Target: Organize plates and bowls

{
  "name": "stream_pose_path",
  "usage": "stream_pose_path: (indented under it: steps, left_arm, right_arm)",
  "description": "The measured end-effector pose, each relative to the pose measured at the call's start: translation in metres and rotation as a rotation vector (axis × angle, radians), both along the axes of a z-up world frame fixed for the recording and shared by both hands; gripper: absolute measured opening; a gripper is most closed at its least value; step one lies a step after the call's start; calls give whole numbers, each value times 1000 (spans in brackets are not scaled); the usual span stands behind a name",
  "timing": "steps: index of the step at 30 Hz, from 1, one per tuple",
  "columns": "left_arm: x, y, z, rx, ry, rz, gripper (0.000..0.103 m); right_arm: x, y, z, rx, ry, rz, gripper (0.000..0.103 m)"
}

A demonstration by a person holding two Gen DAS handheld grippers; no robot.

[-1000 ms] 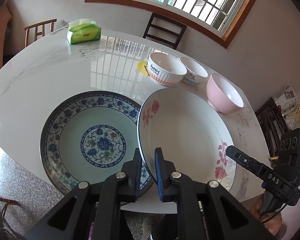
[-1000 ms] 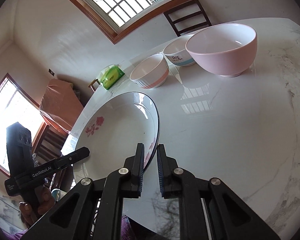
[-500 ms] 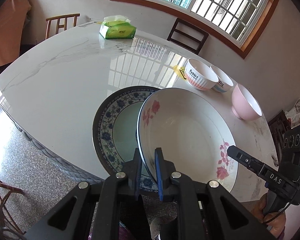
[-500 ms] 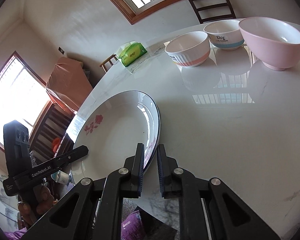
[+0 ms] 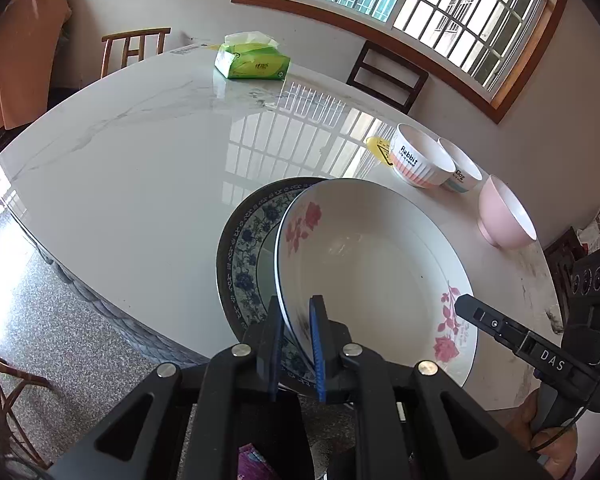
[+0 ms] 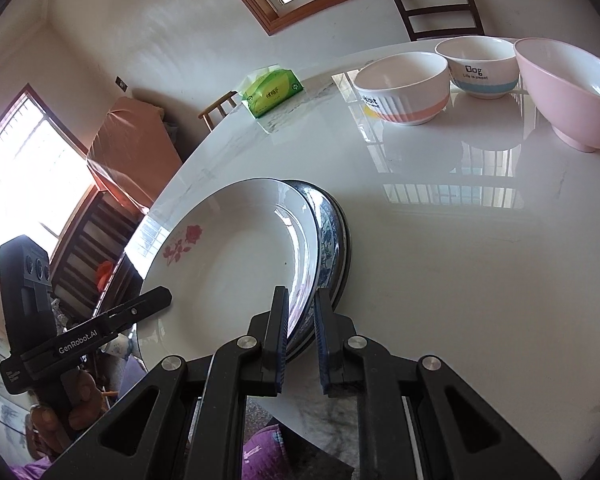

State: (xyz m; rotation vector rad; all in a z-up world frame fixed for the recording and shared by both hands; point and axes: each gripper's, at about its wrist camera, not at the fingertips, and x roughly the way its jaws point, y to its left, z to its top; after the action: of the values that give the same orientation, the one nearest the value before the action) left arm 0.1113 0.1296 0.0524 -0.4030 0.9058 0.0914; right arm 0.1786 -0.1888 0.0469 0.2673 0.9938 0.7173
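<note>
A white plate with pink roses (image 5: 364, 264) is held by both grippers, one on each side of its rim, above a blue-patterned plate (image 5: 244, 256) that lies near the table's front edge. My left gripper (image 5: 298, 332) is shut on the rose plate's near rim. My right gripper (image 6: 302, 320) is shut on the opposite rim of the rose plate (image 6: 228, 264), with the blue plate (image 6: 332, 240) showing just beyond it. Three bowls stand at the far right: a striped "Rabbit" bowl (image 5: 420, 160), a "Dog" bowl (image 5: 462, 172) and a pink bowl (image 5: 508, 220).
A green tissue pack (image 5: 256, 62) sits at the far side of the white marble table (image 5: 140, 160). Wooden chairs (image 5: 388, 76) stand around the table. The table's front edge and the floor (image 5: 40, 312) lie to the left.
Both grippers have carried the rose plate to the left, so it now covers most of the blue plate. Both stay shut on its rim.
</note>
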Motion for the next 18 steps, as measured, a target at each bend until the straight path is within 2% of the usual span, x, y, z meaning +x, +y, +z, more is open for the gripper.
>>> stream_pose_path:
  steps: [18]
  left_arm:
    - [10,3,-11,33,17,5,13]
  right_arm:
    - [-2,4,-6,-11,18,2,14]
